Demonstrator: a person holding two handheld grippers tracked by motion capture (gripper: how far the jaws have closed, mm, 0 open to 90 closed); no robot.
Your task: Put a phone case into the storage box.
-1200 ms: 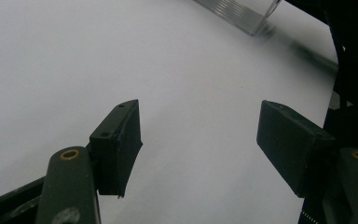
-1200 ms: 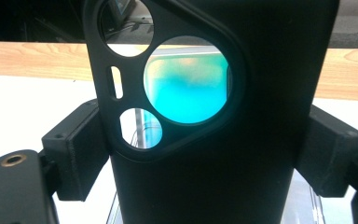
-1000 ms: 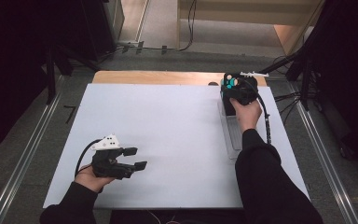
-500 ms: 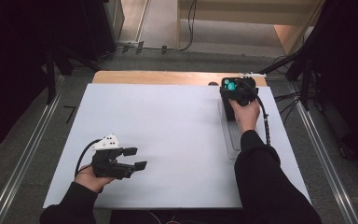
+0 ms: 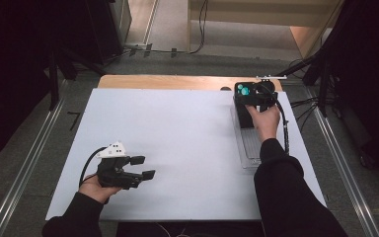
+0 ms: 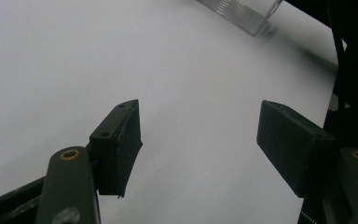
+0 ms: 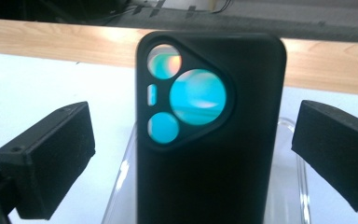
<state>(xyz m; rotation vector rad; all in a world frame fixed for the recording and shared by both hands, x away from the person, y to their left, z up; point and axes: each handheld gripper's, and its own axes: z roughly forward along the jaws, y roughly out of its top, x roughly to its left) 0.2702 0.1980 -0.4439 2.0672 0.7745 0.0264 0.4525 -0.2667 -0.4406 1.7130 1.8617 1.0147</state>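
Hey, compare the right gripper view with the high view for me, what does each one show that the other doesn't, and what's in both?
The right gripper view alone shows the black phone case close up, its teal camera cutouts clear, standing between open jaws that do not touch it. The high view alone shows the left gripper, open, resting low on the white table, plus both of the person's forearms. Both show the case, the clear tray beneath it, the white table and the wooden edge beyond.

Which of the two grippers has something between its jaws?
The right gripper: a black phone case with turquoise lens cutouts stands between its open jaws, over a clear tray. The left gripper has only bare white table between its jaws.
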